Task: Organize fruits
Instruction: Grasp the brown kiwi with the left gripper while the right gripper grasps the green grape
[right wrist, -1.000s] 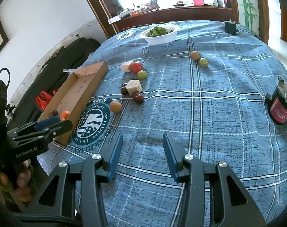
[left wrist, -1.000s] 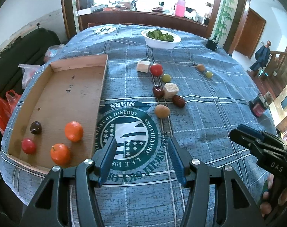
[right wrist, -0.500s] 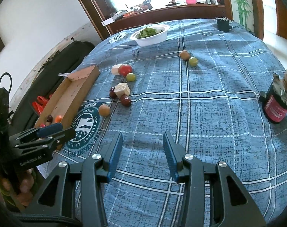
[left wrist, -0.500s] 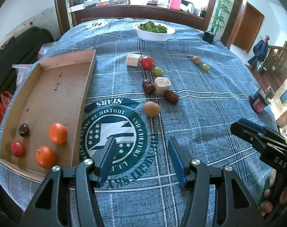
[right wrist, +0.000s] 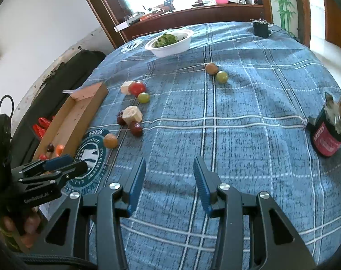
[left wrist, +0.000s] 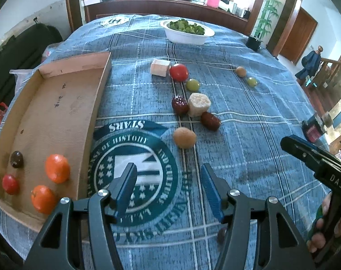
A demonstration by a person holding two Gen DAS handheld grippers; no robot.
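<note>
A cardboard tray (left wrist: 57, 103) lies at the left and holds two oranges (left wrist: 57, 168), a red fruit (left wrist: 10, 184) and a dark one (left wrist: 16, 158). Loose on the blue cloth are a tan fruit (left wrist: 184, 137), two dark red dates (left wrist: 210, 121), a red tomato (left wrist: 179, 72), a green grape (left wrist: 192, 84) and two pale chunks (left wrist: 198, 104). Another brown fruit (right wrist: 211, 68) and a green fruit (right wrist: 222, 76) lie farther right. My left gripper (left wrist: 168, 181) is open and empty, just short of the tan fruit. My right gripper (right wrist: 169, 175) is open and empty over bare cloth.
A white bowl of greens (left wrist: 186, 31) stands at the far side. A red and black jar (right wrist: 328, 132) stands near the right edge. A small black pot (right wrist: 261, 28) sits at the far right. Red bags (right wrist: 41, 126) lie beyond the tray.
Both grippers have moved forward a little over the table, and the fruits now appear closer. Both stay open and empty. No fruit has moved.
</note>
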